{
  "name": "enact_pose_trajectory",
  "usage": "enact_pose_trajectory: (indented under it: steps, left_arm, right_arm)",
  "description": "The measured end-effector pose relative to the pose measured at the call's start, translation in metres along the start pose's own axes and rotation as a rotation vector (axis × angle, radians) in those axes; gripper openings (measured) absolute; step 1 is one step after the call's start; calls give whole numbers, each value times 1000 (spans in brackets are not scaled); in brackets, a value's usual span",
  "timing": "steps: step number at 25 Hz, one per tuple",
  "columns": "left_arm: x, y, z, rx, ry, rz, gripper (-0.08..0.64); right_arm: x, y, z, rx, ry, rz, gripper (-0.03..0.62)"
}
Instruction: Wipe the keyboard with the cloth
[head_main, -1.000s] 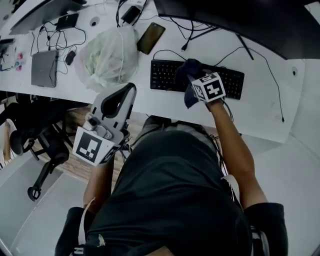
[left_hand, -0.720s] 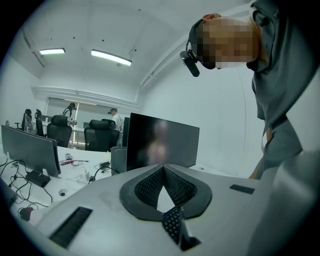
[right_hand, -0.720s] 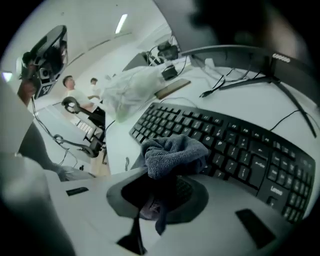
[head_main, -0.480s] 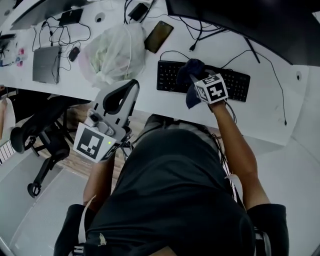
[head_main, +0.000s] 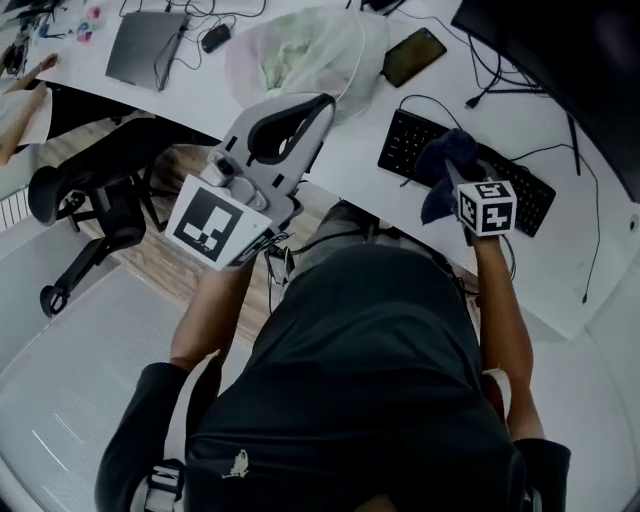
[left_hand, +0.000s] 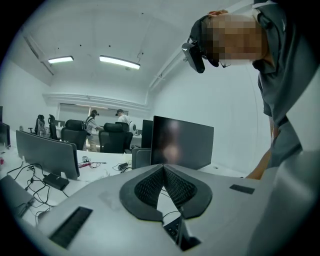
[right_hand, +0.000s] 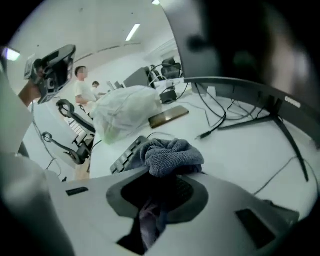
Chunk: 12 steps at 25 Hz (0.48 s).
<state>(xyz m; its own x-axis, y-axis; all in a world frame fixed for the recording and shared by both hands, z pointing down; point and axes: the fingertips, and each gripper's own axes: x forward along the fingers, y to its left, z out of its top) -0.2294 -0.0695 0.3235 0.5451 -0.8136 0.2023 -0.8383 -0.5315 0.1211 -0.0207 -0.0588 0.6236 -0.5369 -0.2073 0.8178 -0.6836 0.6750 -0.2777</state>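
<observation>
The black keyboard (head_main: 520, 196) lies on the white desk (head_main: 350, 150) in front of the person. A dark blue cloth (head_main: 443, 165) is bunched on the keyboard's left half, and my right gripper (head_main: 461, 184) is shut on it. In the right gripper view the cloth (right_hand: 172, 154) bulges out over the jaws, with keyboard keys (right_hand: 126, 152) showing just to its left. My left gripper (head_main: 322, 103) is held up in the air over the desk's near edge, left of the keyboard, shut and holding nothing. Its pads (left_hand: 172, 186) meet at the tip.
A white plastic bag (head_main: 300, 55) and a phone (head_main: 413, 56) lie behind the keyboard's left end. A dark monitor (head_main: 560, 50) with cables stands at the back right. A laptop (head_main: 145, 45) is at the far left, and an office chair (head_main: 90, 200) stands beside the desk.
The head view has swung left and tilted. My left gripper has risen closer to the camera. The right gripper stays on the keyboard's left half with the cloth.
</observation>
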Motion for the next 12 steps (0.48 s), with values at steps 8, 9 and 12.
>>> enact_pose_trajectory:
  steps: [8, 9, 12]
  left_arm:
    - [-17, 6, -6, -56, -37, 43, 5]
    - [-21, 10, -7, -64, -41, 52, 5]
    - [-29, 16, -15, -67, -34, 65, 5]
  right_arm:
    - [3, 55, -63, 1, 141, 86, 67]
    - [3, 63, -65, -19, 158, 107, 67]
    - [10, 45, -18, -85, 87, 62, 67]
